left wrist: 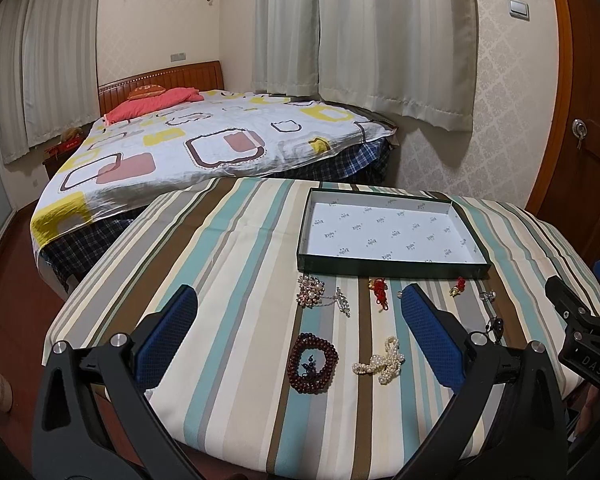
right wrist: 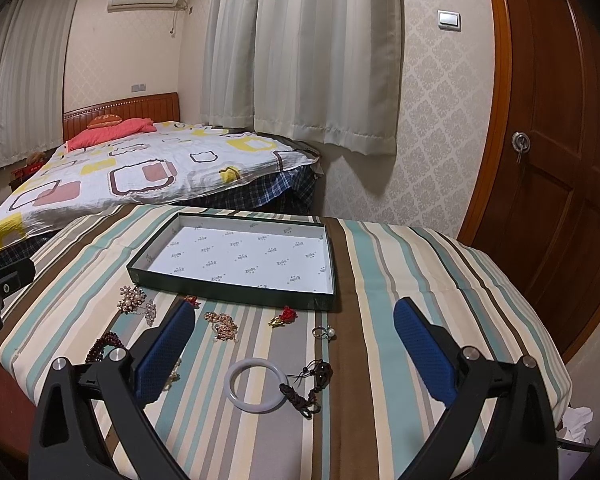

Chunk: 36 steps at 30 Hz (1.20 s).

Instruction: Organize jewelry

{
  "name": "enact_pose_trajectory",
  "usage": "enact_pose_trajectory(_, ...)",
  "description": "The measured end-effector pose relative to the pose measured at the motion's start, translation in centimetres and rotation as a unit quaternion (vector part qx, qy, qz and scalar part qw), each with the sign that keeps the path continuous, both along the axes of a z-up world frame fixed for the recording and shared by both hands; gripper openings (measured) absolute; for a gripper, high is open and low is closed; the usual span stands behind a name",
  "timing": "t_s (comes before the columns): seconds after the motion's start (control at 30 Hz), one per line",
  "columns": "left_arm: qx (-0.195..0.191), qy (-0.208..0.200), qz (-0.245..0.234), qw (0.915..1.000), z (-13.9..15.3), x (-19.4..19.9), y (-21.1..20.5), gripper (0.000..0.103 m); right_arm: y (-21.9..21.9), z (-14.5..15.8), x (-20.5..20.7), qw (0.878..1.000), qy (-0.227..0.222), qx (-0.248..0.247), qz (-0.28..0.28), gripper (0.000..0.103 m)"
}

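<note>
From the left wrist, the left gripper (left wrist: 300, 328) is hovering with fingers spread wide and empty over the dark bead bracelet (left wrist: 313, 363) and pearl strand (left wrist: 381, 361), short of the empty tray (left wrist: 392, 267), while from the right wrist the right gripper (right wrist: 294, 348) is likewise gaping empty above the white bangle (right wrist: 255, 386), probably choosing a first piece.

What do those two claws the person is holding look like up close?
Each claw, left and right, has two black angular arms joined by round silver bolts, tipped with blue, dimple-textured pads. White letters "DAS" mark the right claw's black body, seen from the left camera.
</note>
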<state>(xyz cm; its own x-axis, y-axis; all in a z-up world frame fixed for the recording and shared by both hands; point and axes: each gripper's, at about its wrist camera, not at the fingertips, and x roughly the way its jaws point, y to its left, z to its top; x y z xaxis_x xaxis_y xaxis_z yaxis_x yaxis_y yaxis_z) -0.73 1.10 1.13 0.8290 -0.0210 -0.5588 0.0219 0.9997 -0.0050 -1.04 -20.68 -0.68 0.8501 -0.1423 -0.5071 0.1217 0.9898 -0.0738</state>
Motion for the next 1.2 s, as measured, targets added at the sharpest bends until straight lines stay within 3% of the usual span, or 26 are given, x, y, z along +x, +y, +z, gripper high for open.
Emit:
enact_pose_trajectory(0.4,0.000,0.004,-0.001,1.0000,-0.4,0.1,0.4,0.099,0.0,-0.2,0.1,1.000,0.001,-0.001,-0.001,0.097)
enact_pose_trajectory(0.9,0.010,0.036,0.003,0.9993,-3.7,2.0,0.2,0.099,-0.9,-4.1,1.6,0.999,0.032,0.013,-0.003,0.097)
enact_pose_trajectory(1.2,0.013,0.076,0.003,0.9970,-8.2,4.5,0.5,0.099,-1.5,-7.6,3.2,0.998,0.064,0.023,-0.004,0.097)
